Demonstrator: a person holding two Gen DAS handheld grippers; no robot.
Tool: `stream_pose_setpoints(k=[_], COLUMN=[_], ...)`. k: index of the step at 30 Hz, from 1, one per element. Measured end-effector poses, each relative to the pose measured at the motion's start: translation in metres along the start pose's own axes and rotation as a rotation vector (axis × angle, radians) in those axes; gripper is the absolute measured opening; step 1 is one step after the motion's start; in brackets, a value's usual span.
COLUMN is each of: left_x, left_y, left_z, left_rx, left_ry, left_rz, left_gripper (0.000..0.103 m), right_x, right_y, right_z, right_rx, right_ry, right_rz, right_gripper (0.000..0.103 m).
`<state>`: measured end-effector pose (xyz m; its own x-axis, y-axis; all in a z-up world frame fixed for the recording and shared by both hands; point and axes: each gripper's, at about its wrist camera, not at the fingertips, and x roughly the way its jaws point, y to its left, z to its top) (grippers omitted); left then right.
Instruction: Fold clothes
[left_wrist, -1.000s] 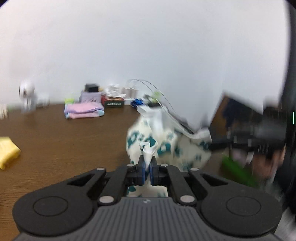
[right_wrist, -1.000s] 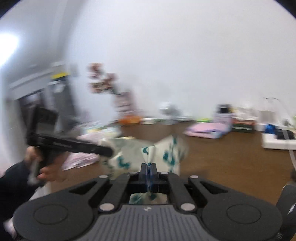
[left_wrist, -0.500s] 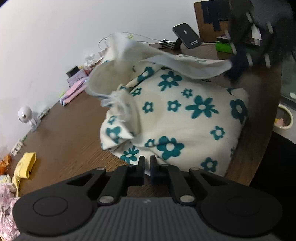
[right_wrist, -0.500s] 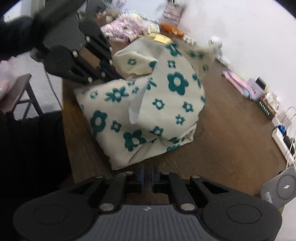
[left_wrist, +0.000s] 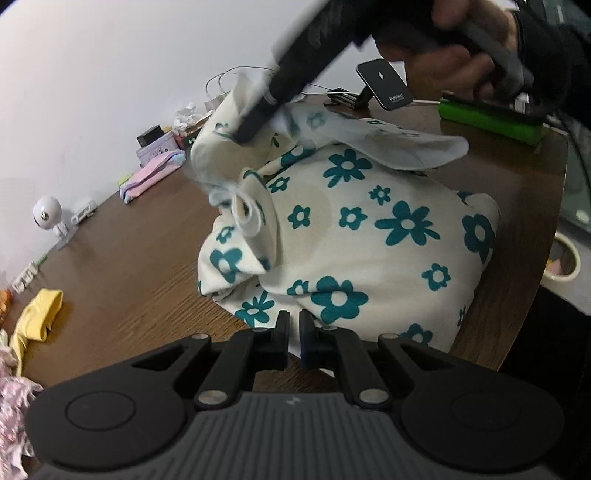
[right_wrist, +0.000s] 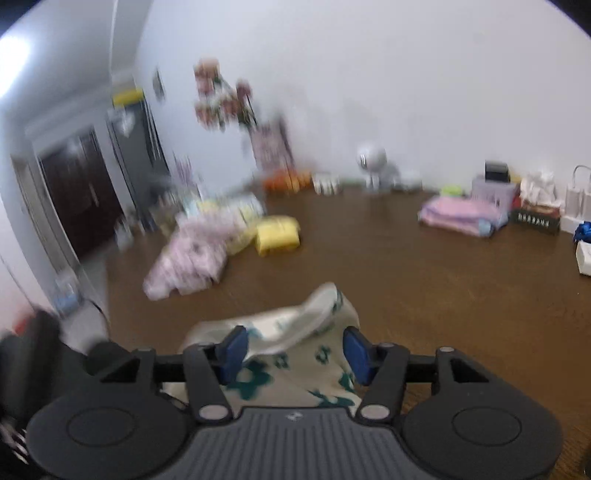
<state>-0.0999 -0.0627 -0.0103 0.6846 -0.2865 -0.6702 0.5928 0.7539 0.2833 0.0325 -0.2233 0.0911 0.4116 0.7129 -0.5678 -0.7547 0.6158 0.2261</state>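
Observation:
A cream garment with teal flowers (left_wrist: 369, 236) lies bunched on the brown table (left_wrist: 122, 251). My left gripper (left_wrist: 294, 325) is nearly shut and empty, its tips at the garment's near edge. My right gripper (right_wrist: 293, 350) is open, with a fold of the same garment (right_wrist: 295, 332) between and below its blue pads (right_wrist: 234, 347). In the left wrist view the right gripper (left_wrist: 280, 85) reaches down onto the garment's far upper fold. That view is blurred there.
A yellow garment (left_wrist: 37, 321) and a pink patterned one (right_wrist: 188, 258) lie at the table's left. Folded pink cloth (right_wrist: 458, 216), boxes and a small white camera (left_wrist: 46, 214) stand along the wall. A phone stand (left_wrist: 384, 85) and a green item (left_wrist: 491, 122) sit at the right edge.
Both grippers let go of the garment, which dropped onto the table. The right gripper opened wide and moved onto the garment's far fold; the left stayed low at the near edge.

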Motion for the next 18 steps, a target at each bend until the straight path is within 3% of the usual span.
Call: stream_pose_setpoints(k=[3,6,8,10,14,18], left_x=[-0.007,-0.03,-0.055,-0.071,-0.061,-0.018], left_y=[0.024,0.076,0.11,0.133,0.134,0.097], left_z=[-0.003,-0.006,-0.004,0.005,0.048,0.058], left_rx=[-0.113,-0.319,-0.44,-0.524,-0.507,-0.455], left_ry=[0.0,-0.054,-0.141,-0.221,-0.276,-0.161], left_rz=[-0.105,-0.227,-0.195,-0.149,-0.159,-0.282], left_gripper=[0.008,0.009,0.01,0.02,0.034,0.038], right_x=[-0.004,-0.017,-0.02,-0.016,-0.007,-0.002], right_y=[0.03,0.069,0.09,0.11,0.138,0.148], right_z=[-0.015,-0.038,-0.057,-0.08,-0.118,-0.15], right_rx=[-0.199,-0.458,-0.603,-0.749,-1.021,-1.258], right_ry=[0.009,0.03,0.079,0.098,0.079,0.031], right_rz=[0.009,0.002,-0.068,-0.143,-0.272,-0.372], right_gripper=[0.003,0.003,0.003,0.003,0.003,0.003])
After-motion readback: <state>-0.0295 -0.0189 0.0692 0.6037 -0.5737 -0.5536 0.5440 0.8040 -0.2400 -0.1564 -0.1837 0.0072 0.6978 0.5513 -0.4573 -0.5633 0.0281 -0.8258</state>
